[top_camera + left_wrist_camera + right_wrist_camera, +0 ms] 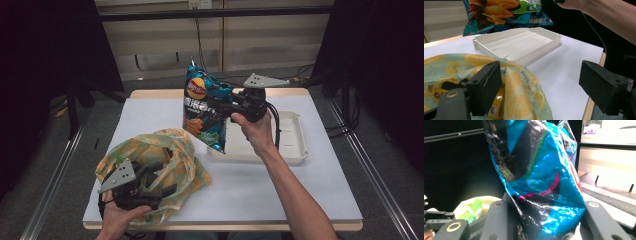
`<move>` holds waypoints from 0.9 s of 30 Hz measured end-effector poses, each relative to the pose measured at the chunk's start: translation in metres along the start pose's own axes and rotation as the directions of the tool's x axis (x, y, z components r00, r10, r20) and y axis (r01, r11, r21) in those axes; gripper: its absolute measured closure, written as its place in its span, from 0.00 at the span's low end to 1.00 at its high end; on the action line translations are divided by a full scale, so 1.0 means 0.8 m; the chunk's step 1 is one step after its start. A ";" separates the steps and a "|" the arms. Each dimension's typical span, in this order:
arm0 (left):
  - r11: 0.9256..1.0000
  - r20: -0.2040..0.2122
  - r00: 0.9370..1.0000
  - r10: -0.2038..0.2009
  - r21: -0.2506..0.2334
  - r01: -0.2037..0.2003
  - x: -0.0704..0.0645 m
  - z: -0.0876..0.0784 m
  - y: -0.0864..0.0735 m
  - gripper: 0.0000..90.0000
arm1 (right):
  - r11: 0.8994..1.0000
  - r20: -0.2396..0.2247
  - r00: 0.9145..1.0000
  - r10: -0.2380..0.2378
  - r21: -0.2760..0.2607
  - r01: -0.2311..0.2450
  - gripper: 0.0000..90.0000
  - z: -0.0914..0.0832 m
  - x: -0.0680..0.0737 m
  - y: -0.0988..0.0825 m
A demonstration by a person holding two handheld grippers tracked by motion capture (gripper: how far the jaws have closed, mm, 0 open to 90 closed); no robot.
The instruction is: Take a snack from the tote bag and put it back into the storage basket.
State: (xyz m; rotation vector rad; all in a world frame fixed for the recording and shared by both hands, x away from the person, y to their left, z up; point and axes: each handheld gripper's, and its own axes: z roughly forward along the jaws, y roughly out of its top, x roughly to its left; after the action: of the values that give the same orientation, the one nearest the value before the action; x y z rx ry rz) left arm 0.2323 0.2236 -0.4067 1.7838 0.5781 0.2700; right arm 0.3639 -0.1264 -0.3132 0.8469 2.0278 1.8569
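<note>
Blue foil fills my right gripper view: the chip bag (541,180) sits between the two black jaws, which press against its sides, so my right gripper (225,107) is pinching the bag. From the high view I see that bag (205,107) held up off the table, tilted, hanging over the left end of the white tray (292,135) and reaching past it toward the middle of the table. My right hand (257,127) grips the tool from below, forearm coming in from the bottom edge.

On the near left of the white table (300,190) lies the yellow and green cloth bag (170,150), crumpled and open, with my left gripper (160,192) resting at its near edge. In the left gripper view its jaws stand spread wide: one jaw lies over the lemon-patterned cloth (524,92), the other hangs out past the table's edge, and nothing is pinched between them. A yellow packet (496,105) shows inside the cloth bag just beside the nearer jaw; I cannot tell what it is. Beyond, the tray (519,47) sits bare on the table with the chip bag's lower end (506,13) hanging above it.
</note>
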 end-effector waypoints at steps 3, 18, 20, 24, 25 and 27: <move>1.000 -0.010 1.000 0.007 0.006 -0.007 0.001 -0.004 -0.006 0.20 | 1.000 0.008 1.000 0.005 -0.002 -0.005 0.64 -0.006 -0.009 -0.006; 1.000 0.028 1.000 0.012 0.011 -0.012 -0.006 -0.007 -0.011 0.19 | 1.000 0.051 0.999 -0.006 0.015 0.005 0.64 -0.027 -0.062 -0.008; 1.000 0.027 1.000 0.009 0.016 -0.009 -0.004 -0.007 -0.013 0.19 | 1.000 0.057 0.998 -0.004 0.019 0.003 0.64 -0.030 -0.071 -0.009; 1.000 0.026 1.000 0.008 0.018 -0.009 -0.004 -0.007 -0.013 0.19 | 0.999 0.067 0.998 0.015 0.028 -0.017 0.64 -0.031 -0.091 -0.017; 1.000 0.025 1.000 0.015 0.024 -0.016 -0.003 -0.007 -0.013 0.19 | 0.999 0.068 0.998 0.019 0.033 -0.021 0.64 -0.031 -0.096 -0.019; 1.000 0.022 1.000 0.007 0.020 -0.008 -0.003 -0.007 -0.014 0.19 | 0.999 0.076 0.997 0.025 0.038 -0.028 0.64 -0.030 -0.104 -0.021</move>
State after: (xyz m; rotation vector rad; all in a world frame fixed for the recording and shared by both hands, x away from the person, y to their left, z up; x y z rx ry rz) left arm 0.2254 0.2290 -0.4155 1.8061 0.5602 0.2501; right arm 0.4129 -0.1940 -0.3420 0.9445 2.0223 1.7764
